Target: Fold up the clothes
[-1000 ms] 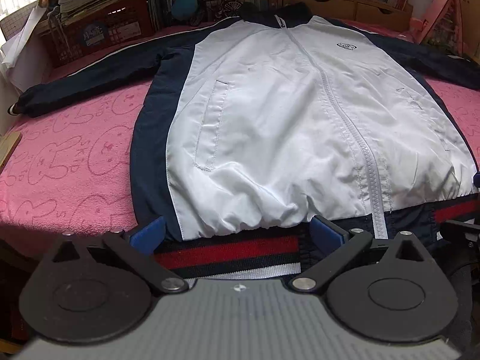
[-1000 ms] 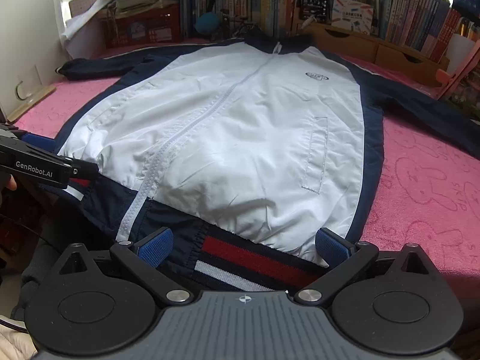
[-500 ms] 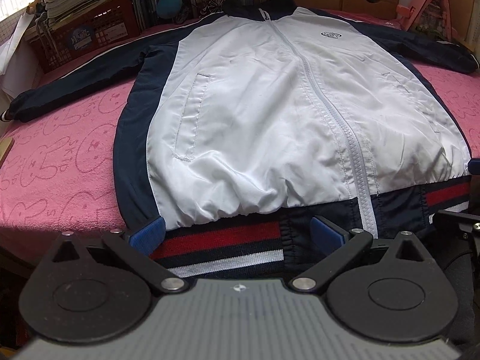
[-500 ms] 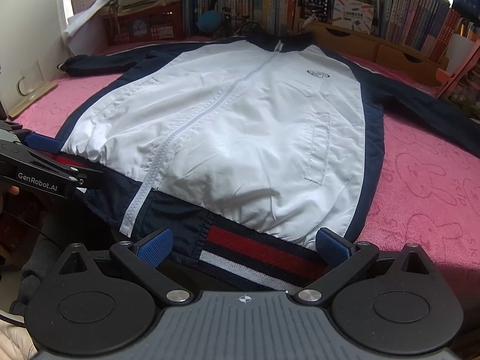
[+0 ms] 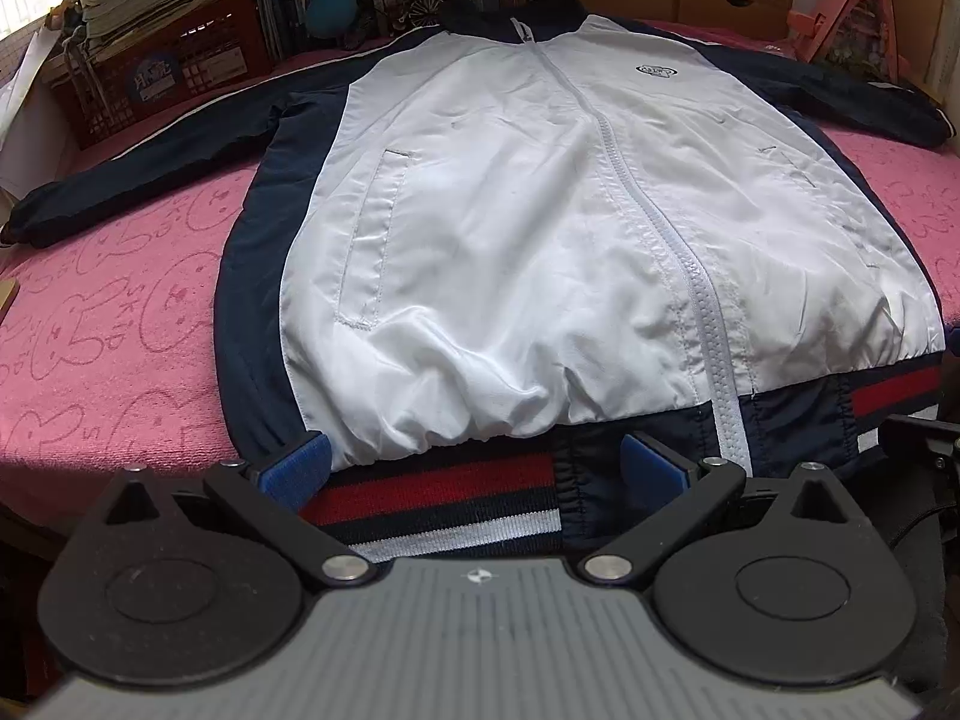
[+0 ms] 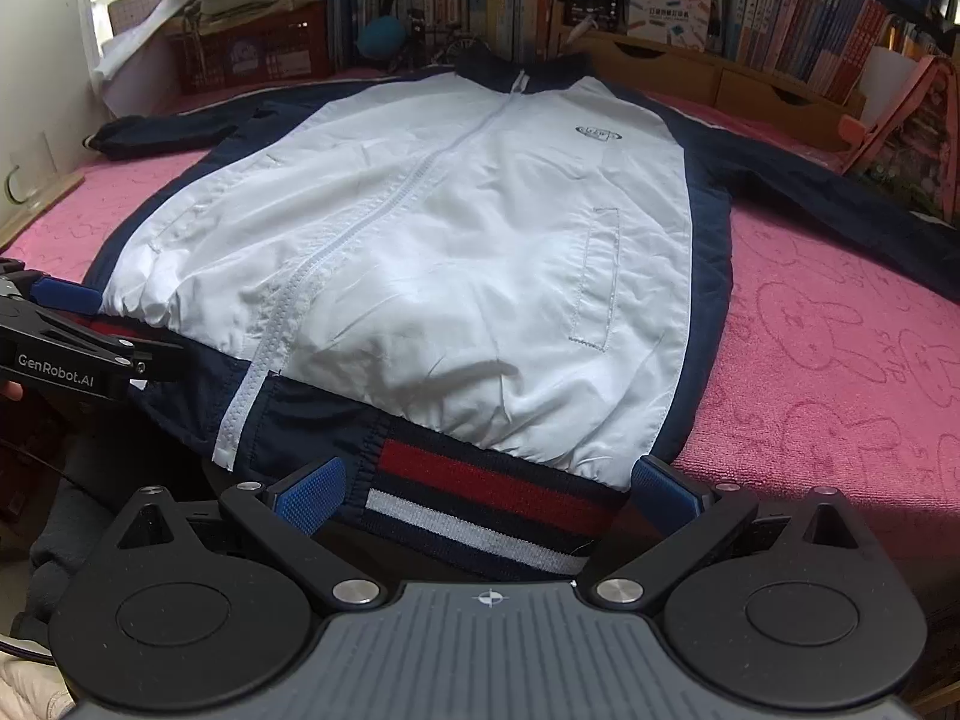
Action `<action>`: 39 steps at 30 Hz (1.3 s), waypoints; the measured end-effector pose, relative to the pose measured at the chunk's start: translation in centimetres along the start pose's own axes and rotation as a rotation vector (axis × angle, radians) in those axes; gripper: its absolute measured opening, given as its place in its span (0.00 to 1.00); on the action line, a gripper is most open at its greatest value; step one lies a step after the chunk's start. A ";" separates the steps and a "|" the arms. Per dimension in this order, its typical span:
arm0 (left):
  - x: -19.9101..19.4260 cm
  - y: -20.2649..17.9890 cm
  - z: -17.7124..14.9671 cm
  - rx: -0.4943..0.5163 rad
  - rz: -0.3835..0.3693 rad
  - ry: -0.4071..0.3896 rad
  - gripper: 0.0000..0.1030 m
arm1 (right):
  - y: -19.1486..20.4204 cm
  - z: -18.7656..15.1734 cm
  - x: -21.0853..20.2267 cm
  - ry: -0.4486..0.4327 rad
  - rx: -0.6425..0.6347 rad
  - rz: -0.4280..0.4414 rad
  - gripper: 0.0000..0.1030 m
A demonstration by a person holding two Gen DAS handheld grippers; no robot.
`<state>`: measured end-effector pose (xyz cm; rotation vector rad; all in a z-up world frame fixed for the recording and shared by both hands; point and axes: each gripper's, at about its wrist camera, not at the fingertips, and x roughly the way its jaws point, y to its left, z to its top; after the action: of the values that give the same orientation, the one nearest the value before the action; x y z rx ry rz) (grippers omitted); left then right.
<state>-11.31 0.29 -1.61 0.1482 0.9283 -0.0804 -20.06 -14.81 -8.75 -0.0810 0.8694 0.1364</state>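
Note:
A white jacket with navy sides and sleeves (image 5: 510, 240) lies front up and zipped on the pink towel-covered table (image 5: 108, 330), both sleeves spread outward. Its red, navy and white striped hem (image 5: 438, 504) hangs at the near table edge. My left gripper (image 5: 474, 468) is open, its blue pads on either side of the hem's left part. In the right wrist view the same jacket (image 6: 450, 240) fills the middle, and my right gripper (image 6: 489, 489) is open around the right part of the striped hem (image 6: 492, 486). The left gripper (image 6: 60, 330) shows there at the far left.
A red crate (image 5: 162, 72) stacked with papers stands at the back left. Books and wooden drawers (image 6: 690, 66) line the back edge. A pink stand (image 5: 858, 12) sits at the back right. A wooden board (image 6: 36, 204) leans at the left.
Both views have drawn back slightly from the hem, so more of the jacket and its sleeves shows. Both grippers stay open and the jacket lies as before.

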 end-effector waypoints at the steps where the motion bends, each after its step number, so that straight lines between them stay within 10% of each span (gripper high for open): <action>1: 0.0 0.0 0.0 0.000 0.001 0.000 1.00 | -0.1 0.0 0.0 0.001 0.003 -0.002 1.00; 16: 0.4 1.0 3.0 -0.046 -0.075 -0.040 1.00 | -2.7 1.3 -1.1 -0.139 0.020 -0.019 1.00; 26: 2.6 3.1 9.1 -0.173 -0.013 -0.210 1.00 | -26.4 4.8 0.2 -0.606 0.703 -0.283 1.00; 39: 9.5 4.4 10.2 -0.329 0.137 -0.137 1.00 | -46.8 9.2 9.5 -0.605 1.015 -0.500 0.99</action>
<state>3.01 2.91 -2.76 -0.0977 0.7808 0.1869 0.08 -59.08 -9.42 0.6613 0.2176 -0.7221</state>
